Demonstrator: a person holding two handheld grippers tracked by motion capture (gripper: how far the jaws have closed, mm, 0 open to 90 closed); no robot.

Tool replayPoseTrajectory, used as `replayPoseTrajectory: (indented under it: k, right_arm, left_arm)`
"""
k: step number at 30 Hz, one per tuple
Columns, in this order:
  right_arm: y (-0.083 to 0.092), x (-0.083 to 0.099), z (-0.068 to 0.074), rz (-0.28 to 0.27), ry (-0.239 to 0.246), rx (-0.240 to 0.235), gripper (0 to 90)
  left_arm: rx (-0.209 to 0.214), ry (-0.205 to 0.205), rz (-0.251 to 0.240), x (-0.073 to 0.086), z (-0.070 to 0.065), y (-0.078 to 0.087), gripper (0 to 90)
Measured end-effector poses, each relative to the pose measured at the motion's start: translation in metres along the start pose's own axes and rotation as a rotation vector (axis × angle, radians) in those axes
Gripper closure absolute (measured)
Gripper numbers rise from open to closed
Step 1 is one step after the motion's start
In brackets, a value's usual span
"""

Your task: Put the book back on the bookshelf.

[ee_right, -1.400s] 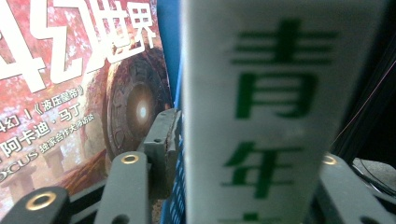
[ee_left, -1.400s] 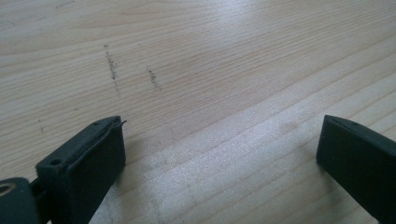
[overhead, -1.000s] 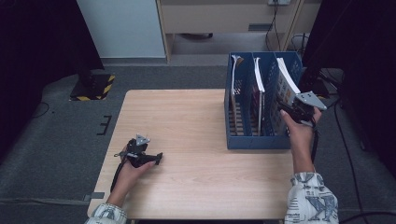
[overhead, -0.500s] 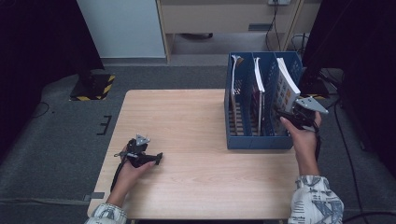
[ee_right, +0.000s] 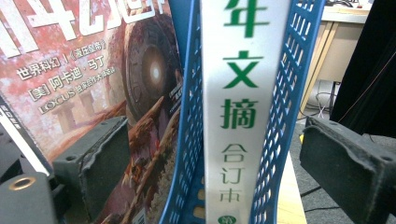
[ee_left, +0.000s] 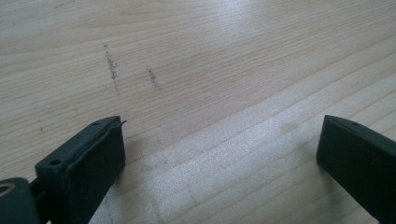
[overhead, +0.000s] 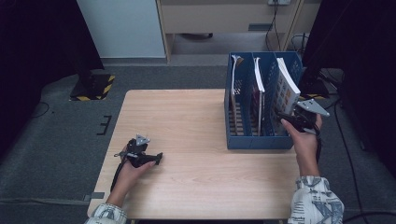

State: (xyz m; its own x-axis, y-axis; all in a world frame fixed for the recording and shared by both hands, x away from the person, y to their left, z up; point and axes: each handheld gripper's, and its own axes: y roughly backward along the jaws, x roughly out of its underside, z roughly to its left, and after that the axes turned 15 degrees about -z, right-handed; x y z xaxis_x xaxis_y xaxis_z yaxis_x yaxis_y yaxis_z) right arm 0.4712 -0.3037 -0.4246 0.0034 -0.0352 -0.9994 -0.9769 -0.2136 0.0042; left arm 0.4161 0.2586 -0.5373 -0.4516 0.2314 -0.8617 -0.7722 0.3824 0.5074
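A blue three-slot file rack (overhead: 252, 140) stands on the right side of the wooden table (overhead: 187, 116). A white book (overhead: 287, 88) leans in its right slot. My right gripper (overhead: 285, 117) hovers at that slot's near end. Its jaws have just been opening and now stand open. In the right gripper view the book's white spine (ee_right: 238, 93) with green characters and the blue mesh (ee_right: 289, 70) lie between the pads, untouched by them (ee_right: 219, 154). My left gripper (overhead: 156, 158) rests on the table at front left, open with bare wood between its jaws (ee_left: 219, 149).
A book with a reddish cover (ee_right: 93, 60) stands in the middle slot (overhead: 258, 84), and another thin book (overhead: 235, 70) in the left slot. Dark curtains flank the table. A cabinet and cables sit on the floor behind it.
The right gripper's jaws have spread apart and the hand has drawn back slightly toward the person from the white book. The left hand has stayed put.
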Motion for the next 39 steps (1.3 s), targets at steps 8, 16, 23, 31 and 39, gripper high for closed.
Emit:
replayPoseTrajectory:
  k: [8, 16, 23, 31, 39]
  right_arm:
    - [0.006, 0.001, -0.002, 0.002, -0.008, 0.004, 7.1]
    - [0.013, 0.001, 0.001, 0.006, -0.001, 0.005, 5.9]
    - [0.024, -0.002, -0.002, -0.011, -0.018, 0.012, 5.0]
    - [0.036, 0.0, 0.004, 0.0, 0.005, -0.005, 4.0]
    - [0.046, 0.008, 0.011, 0.026, 0.027, -0.011, 3.8]
  left_arm:
    - [0.001, 0.001, 0.0, 0.0, 0.0, 0.0, 0.4]
    - [0.001, 0.001, 0.001, 0.0, 0.0, 0.0, 0.4]
    - [0.001, 0.003, 0.002, 0.0, 0.0, -0.001, 0.0]
    - [0.004, 0.002, 0.004, -0.001, -0.002, -0.002, 0.0]
    - [0.007, -0.002, 0.006, -0.001, -0.003, -0.001, 0.0]
